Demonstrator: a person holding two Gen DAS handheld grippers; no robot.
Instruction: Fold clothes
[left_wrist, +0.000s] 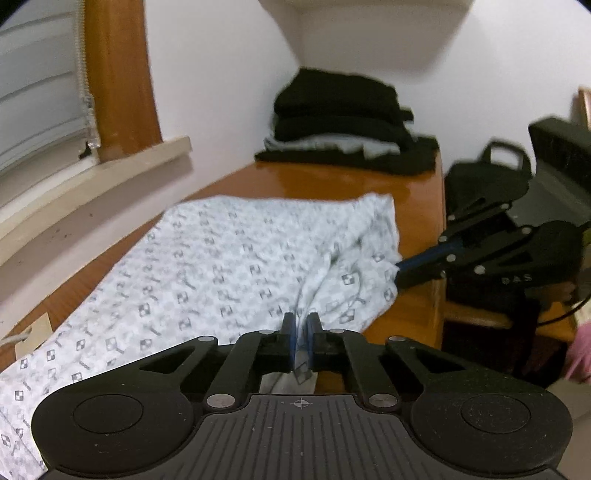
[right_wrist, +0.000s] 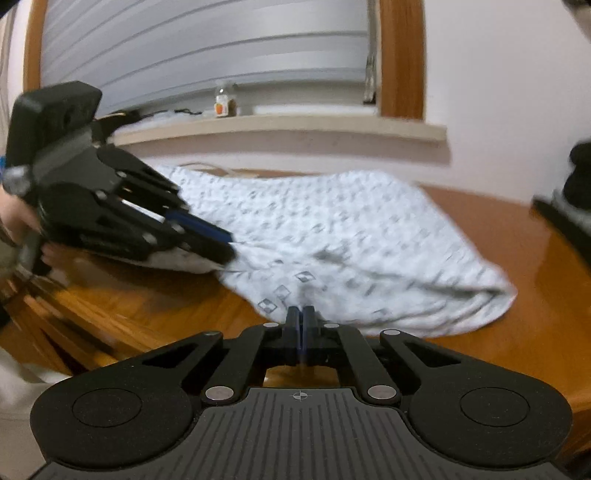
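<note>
The left gripper (left_wrist: 300, 325) is clenched on the near edge of the patterned white garment (left_wrist: 229, 266) on the wooden table (left_wrist: 417, 199). The right gripper (right_wrist: 303, 314) pinches the same edge further along; folded dark clothes (left_wrist: 340, 122) lie behind.

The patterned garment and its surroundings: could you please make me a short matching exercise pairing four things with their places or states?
Things:
1. patterned garment
2. dark folded stack
3. small jar
4. left gripper

Places or states:
A. on the window sill
B. shut on cloth
C. spread across the wooden table
D. at the table's far end by the wall

Pairs: 1-C, 2-D, 3-A, 4-B
</note>
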